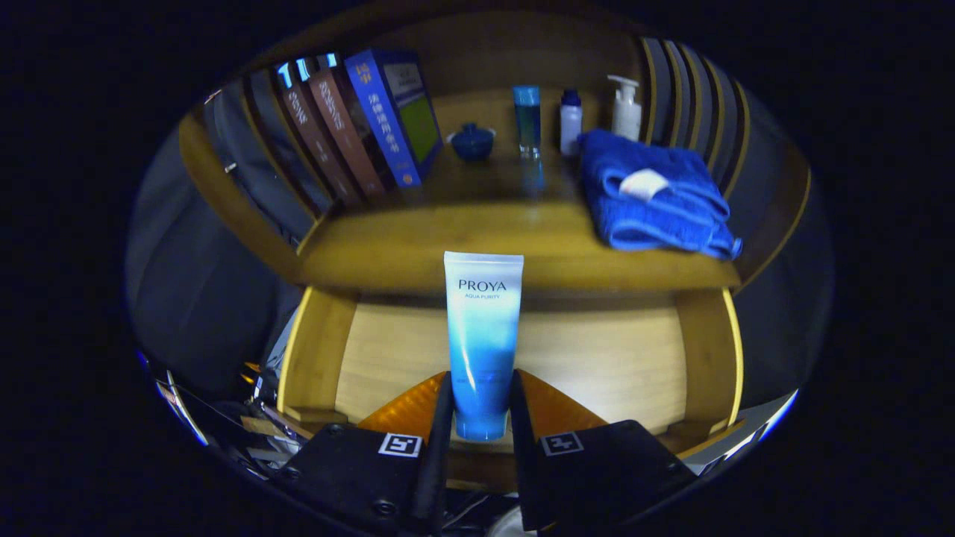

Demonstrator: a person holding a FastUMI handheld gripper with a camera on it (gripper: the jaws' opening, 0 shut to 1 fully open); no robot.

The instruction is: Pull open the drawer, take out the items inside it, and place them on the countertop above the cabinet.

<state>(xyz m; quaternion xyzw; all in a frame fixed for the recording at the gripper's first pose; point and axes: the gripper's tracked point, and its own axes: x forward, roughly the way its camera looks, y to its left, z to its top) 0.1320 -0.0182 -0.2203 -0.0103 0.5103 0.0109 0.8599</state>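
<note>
Gripper view, catalogued against the open drawer (515,358):

- Your gripper (481,406): both fingers (440,418) press the lower end of the blue-and-white tube (482,335); tongs pinching it from either side.
- Tube: upright, cap end down between the fingers, held over the drawer's pale bottom; its top edge reaches the front lip of the countertop (448,239) above the drawer.
- Countertop, above the drawer: folded blue towel (649,198) to the right, one corner hanging over the front edge.
- Behind the towel: white pump bottle (625,108).
- Left of that: small white bottle with a blue cap (570,123), then a tall blue tube (527,119), then a small blue lidded bowl (472,142).
- Far left of the countertop: leaning books (358,123).
</note>
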